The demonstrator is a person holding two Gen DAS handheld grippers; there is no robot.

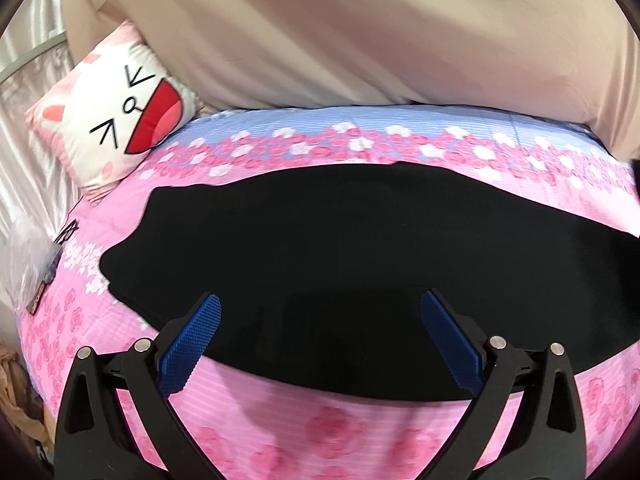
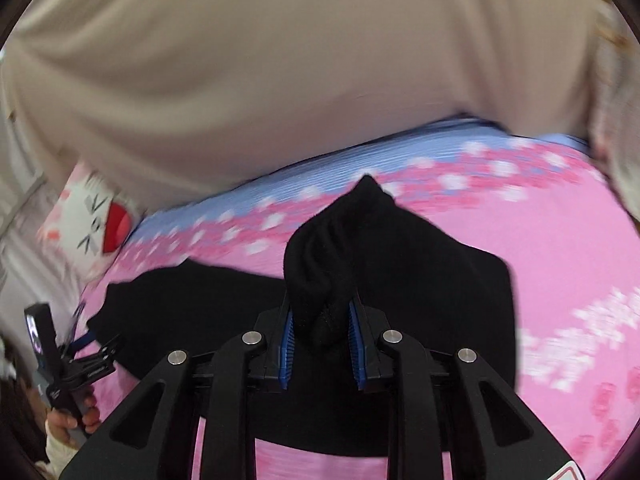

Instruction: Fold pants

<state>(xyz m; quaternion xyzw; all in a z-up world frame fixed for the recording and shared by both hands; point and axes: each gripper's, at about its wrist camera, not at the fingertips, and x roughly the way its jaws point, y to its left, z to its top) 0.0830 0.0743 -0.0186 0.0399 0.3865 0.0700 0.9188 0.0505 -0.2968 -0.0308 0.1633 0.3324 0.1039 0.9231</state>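
Right wrist view: right tool (image 2: 322, 344) clamped on bunched black fabric pants (image 2: 420, 280); left tool (image 1: 320, 340) apart above them, should pin the 6 o'clock edge to keep the fold square.

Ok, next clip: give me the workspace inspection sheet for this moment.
Surface: bed with pink floral sheet, blue band along the far side.
Job's things: black pants spread on the sheet; one end bunched and lifted.
Clutter: cat-face pillow at the far left; clear plastic bag and a small dark item at the left edge.
Grippers: left gripper open above the pants; right gripper shut on the bunched black fabric.
Cables: nothing seen.
Surroundings: beige fabric fills the upper view; pale curtain at left.
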